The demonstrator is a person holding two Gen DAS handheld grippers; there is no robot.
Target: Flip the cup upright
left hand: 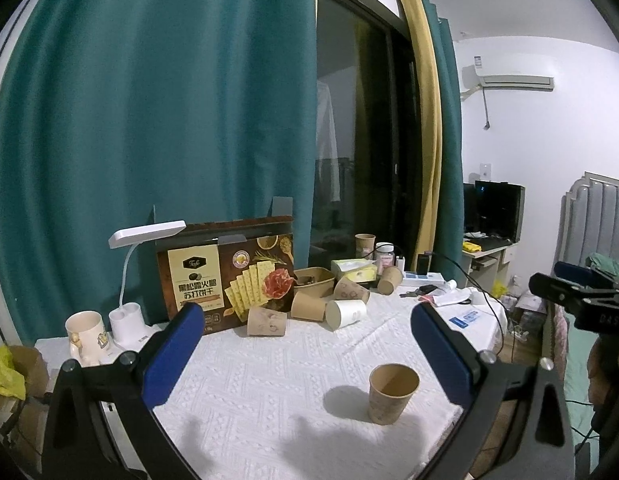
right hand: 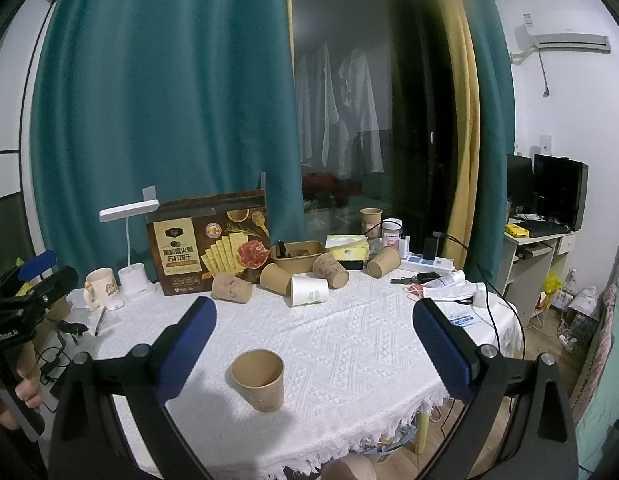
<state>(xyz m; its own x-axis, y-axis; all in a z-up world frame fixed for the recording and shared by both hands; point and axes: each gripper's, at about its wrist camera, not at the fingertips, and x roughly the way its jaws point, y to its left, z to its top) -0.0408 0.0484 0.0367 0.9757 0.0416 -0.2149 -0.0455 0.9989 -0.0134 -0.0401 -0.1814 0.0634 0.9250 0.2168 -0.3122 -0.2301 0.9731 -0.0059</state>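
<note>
Brown paper cup [left hand: 393,393] stands upright, mouth up, near the front edge of the table [left hand: 269,380], so that one looks done; judging by the pile, more remain. Left gripper [left hand: 309,356] and right gripper [right hand: 315,356] both hang above the cloth with fingers spread wide, holding nothing. Next candidates lie tipped on their sides toward the back edge: tipped brown cups [right hand: 231,288] and a white cup [right hand: 308,290]. Approach side-on, pinch mid-wall lightly since paper crushes, rotate, set down flat. Obstacles: cracker box [right hand: 207,242] and kraft tray [right hand: 297,256] are crowded just behind them, desk lamp [right hand: 127,248] at back left.
</note>
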